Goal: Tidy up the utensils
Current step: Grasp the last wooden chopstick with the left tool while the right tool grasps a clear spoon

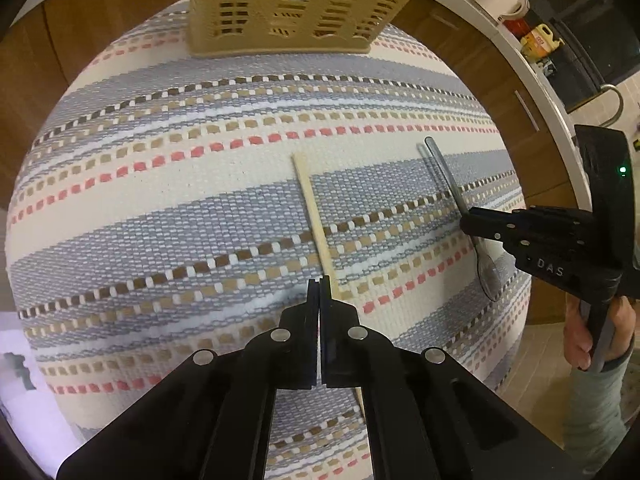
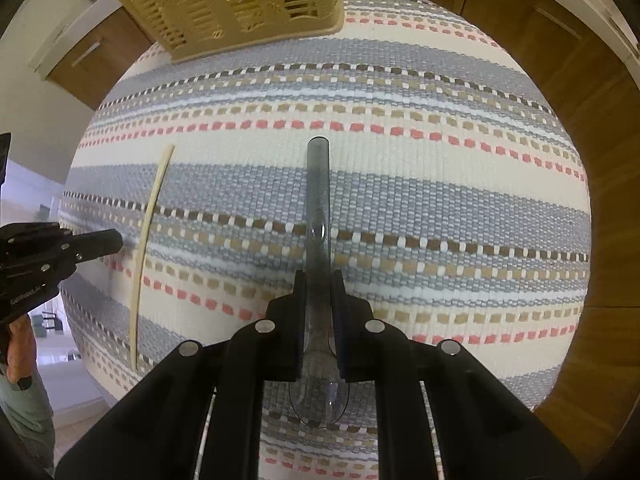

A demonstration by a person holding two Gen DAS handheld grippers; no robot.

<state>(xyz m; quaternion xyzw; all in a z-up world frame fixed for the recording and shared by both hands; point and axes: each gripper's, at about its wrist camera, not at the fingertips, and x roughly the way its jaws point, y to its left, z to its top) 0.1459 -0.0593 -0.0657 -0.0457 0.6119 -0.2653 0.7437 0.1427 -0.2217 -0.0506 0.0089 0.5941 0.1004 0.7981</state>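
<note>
Your jaws differ: the right gripper (image 2: 319, 280) has its jaws pressed on the neck of the clear plastic spoon (image 2: 319, 200), just above the bowl, and the left gripper (image 1: 319, 286) has its jaws pinched together w/ nothing seen between them. The spoon's handle runs straight out ahead of your right jaws toward the far edge of the bench, and its bowl sits back under the jaws (partly hidden by the fingers (image 2: 286, 336)). Whether the spoon is lifted or lying on the striped woven mat (image 2: 440, 184) can't be told, though in the left view it casts a blurred shadow beside the handle.

The wooden stick (image 1: 316, 224) lies flat on the mat, just right of your left jaws' tips, its near end passing under that gripper. It's apart from the spoon, roughly parallel to it, on the left side of the bench mid-way back.

The beige slotted utensil basket (image 1: 288, 8) stands upright at the far edge of the mat, well apart from both utensils. Contents can't be made out thru the slots.

Wood-front cabinets (image 2: 592, 152) lie beyond the bench.
</note>
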